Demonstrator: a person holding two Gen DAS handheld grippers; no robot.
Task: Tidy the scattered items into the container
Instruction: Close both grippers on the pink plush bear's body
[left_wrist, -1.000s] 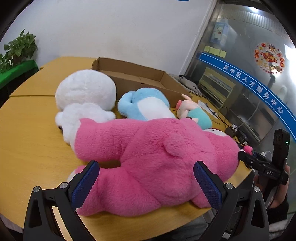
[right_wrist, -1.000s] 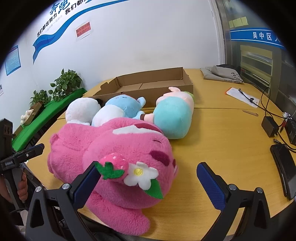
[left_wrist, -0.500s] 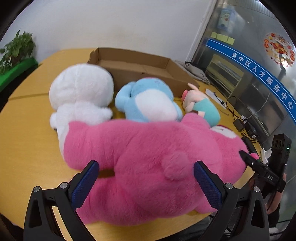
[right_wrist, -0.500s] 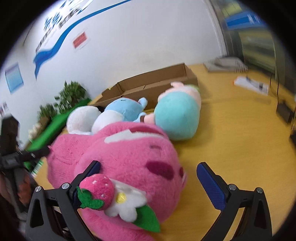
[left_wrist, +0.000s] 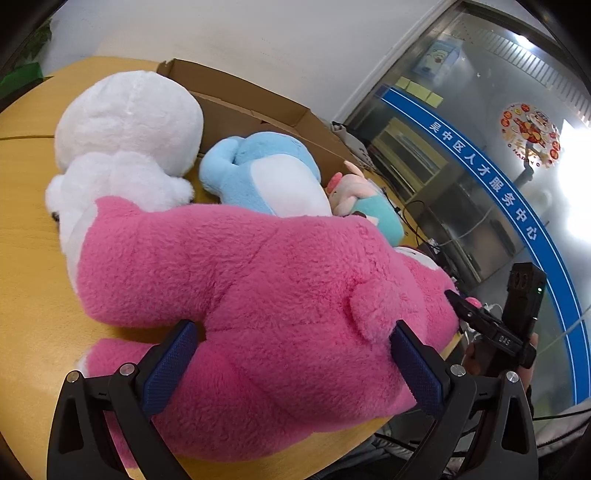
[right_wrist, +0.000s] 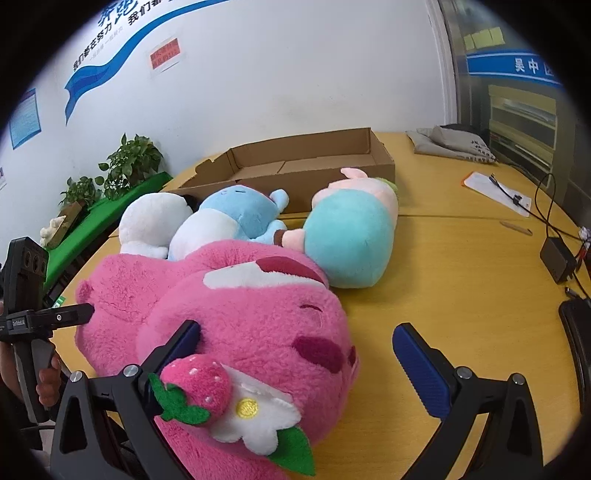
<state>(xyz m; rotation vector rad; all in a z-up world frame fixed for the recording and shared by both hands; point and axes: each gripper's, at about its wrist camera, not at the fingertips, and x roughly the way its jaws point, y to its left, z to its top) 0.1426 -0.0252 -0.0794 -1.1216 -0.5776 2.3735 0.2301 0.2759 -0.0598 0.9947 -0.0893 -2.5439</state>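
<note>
A big pink plush bear (left_wrist: 258, 295) lies along the table's near edge, its head (right_wrist: 258, 325) bearing a strawberry and flower. My left gripper (left_wrist: 293, 363) is open, and its blue pads straddle the bear's rump. My right gripper (right_wrist: 299, 358) is open around the head, with the left pad against the fur and the right pad clear of it. Behind the bear lie a white plush (left_wrist: 125, 125), a blue plush (left_wrist: 266, 173) and a teal-and-pink plush (right_wrist: 351, 240). The open cardboard box (right_wrist: 306, 166) stands behind them, with nothing visible inside.
On the right of the yellow table (right_wrist: 461, 295) are a black charger with cables (right_wrist: 557, 254), a paper (right_wrist: 495, 188) and a grey cloth bag (right_wrist: 454, 144). Potted plants (right_wrist: 129, 162) on a green ledge stand far left. A hand holds each gripper's handle.
Both grippers have moved forward onto the pink bear, so their fingers now straddle its rump and head. Both stayed open. The plush toys have not shifted.
</note>
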